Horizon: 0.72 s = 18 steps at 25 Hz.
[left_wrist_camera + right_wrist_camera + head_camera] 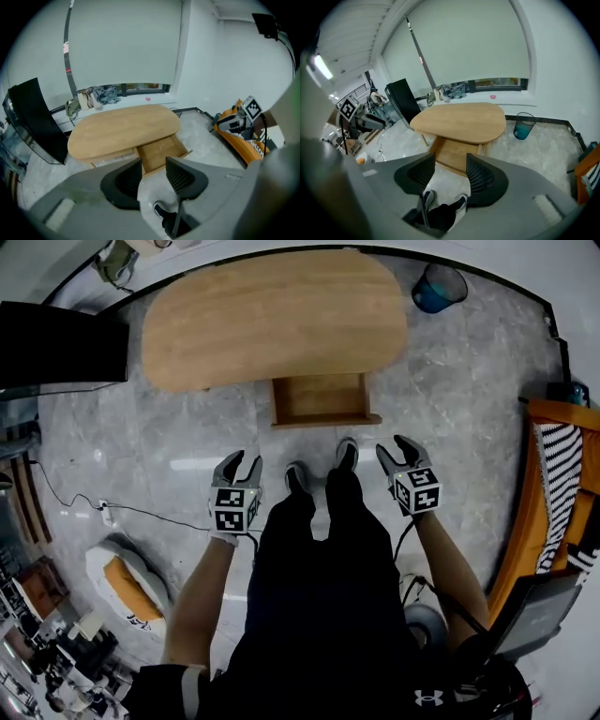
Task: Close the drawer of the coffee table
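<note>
Plainly open drawer (321, 397) under coffee table (272, 320)

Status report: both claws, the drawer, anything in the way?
Left claw open, empty. Right claw open, empty. Drawer pulled out, untouched. Only the person's shoes before it.

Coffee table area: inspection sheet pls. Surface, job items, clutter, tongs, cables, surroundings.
Surface: coffee table top bare; grey stone floor.
Job's things: drawer pulled out from under the table, inside looks empty.
Clutter: blue bin beside the table; cloth heap behind it.
Grippers: left tongs and right tongs both open, nothing between them, short of the drawer.
Cables: black cable across the floor at left.
Surroundings: black panel left; orange furniture with striped cloth right; person's shoes facing the drawer.
</note>
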### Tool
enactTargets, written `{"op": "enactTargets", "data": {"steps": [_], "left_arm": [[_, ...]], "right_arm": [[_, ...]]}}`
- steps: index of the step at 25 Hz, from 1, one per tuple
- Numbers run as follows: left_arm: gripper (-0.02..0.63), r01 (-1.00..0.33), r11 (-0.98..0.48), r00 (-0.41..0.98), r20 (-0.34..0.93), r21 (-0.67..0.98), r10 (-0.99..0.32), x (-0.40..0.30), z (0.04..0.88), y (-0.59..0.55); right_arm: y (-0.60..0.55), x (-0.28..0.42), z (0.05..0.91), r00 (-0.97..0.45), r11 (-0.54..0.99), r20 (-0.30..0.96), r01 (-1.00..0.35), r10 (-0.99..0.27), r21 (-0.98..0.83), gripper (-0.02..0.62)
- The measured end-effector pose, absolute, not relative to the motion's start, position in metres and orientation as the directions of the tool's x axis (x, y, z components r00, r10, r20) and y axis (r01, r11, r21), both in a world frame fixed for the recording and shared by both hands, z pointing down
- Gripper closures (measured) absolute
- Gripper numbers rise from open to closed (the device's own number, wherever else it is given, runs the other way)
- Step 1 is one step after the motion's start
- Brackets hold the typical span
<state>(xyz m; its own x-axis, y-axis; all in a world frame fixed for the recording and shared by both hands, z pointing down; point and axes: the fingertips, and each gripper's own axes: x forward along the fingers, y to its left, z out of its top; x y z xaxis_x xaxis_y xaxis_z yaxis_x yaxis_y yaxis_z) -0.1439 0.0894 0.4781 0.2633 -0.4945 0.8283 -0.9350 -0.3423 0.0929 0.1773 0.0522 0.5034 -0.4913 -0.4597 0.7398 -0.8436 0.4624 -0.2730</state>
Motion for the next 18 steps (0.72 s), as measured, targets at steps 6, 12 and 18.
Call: {"op": "enactTargets", "data": {"steps": [6,12,18], "left_arm": [[0.435,-0.941,-0.328,0.221,0.885,0.083,-0.409,-0.153,0.563,0.082],[0.417,-0.898,-0.431,0.244,0.914,0.087,-0.323,-0.155,0.649,0.073],[0.416,-0.890,-0.438,0.247,0.940,0.124,-0.236,-0.161,0.731,0.082]], "right_arm": [[0.035,0.189,0.585,-0.462,0.511,0.808,-0.825,-0.366,-0.240,0.377],[0.030,0.184,0.647,-0.418,0.596,0.861,-0.783,-0.289,-0.180,0.373],[0.032,0.180,0.718,-0.396,0.636,0.891,-0.752,-0.223,-0.175,0.367]]}}
